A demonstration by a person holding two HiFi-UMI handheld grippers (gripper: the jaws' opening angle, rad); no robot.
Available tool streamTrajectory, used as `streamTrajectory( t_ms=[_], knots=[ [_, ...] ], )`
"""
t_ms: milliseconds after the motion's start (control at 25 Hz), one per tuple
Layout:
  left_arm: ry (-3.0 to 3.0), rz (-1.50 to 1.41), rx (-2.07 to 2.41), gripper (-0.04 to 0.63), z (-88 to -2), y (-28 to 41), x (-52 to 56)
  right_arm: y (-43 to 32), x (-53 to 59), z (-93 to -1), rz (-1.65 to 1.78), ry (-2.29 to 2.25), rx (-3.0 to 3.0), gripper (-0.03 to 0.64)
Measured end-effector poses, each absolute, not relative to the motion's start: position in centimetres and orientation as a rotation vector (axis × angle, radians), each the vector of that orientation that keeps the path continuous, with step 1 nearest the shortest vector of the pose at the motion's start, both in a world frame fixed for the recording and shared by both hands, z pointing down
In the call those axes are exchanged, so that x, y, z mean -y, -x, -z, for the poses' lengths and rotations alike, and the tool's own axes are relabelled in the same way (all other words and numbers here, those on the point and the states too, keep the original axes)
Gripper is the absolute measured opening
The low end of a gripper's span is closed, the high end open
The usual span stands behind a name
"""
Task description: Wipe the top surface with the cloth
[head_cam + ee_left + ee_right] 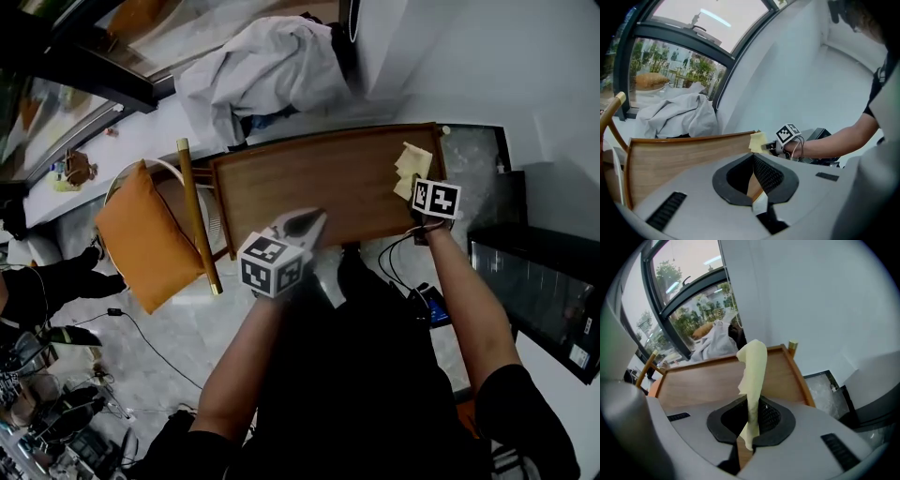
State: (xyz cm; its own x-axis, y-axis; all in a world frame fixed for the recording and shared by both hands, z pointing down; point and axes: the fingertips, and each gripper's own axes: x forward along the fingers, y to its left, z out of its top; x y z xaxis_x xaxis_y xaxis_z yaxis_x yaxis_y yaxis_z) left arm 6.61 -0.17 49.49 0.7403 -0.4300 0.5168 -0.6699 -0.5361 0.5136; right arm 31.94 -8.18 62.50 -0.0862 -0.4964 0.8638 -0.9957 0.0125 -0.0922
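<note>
The brown wooden table top (319, 187) lies under both grippers. A pale yellow cloth (411, 169) hangs over its far right corner, and my right gripper (418, 189) is shut on it. In the right gripper view the cloth (753, 366) rises as a folded strip out of the closed jaws of the right gripper (752, 405), above the table top (703, 383). My left gripper (315, 221) sits at the table's near edge, shut with nothing in it. The left gripper view looks along the left gripper (753, 159) across the table top (684, 154) to the cloth (757, 140) and right gripper (774, 146).
An orange cushion (150, 234) rests on a chair with a wooden rail (197, 216) left of the table. A heap of grey-white fabric (262, 66) lies beyond the far edge. A dark cabinet (534, 281) and cables (403, 258) are at the right.
</note>
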Motion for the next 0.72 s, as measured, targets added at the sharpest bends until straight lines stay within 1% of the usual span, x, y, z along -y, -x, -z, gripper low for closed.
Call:
streamTrajectory(
  t_ms=[280,480,720],
  knots=[
    [-2.196,-0.372,0.925,0.012,-47.1,1.8,0.4,-15.4,8.9,-59.9,-1.019,-1.336,1.902,0.032],
    [-2.162,-0.36,1.014,0.012,-46.8,8.6,0.3,-3.2,7.1,-60.4,-1.037,-1.132,2.013,0.032],
    [-2.126,-0.359,1.064,0.012,-47.1,14.0,-0.8,7.4,3.4,-61.9,-1.087,-0.939,2.059,0.032]
  ],
)
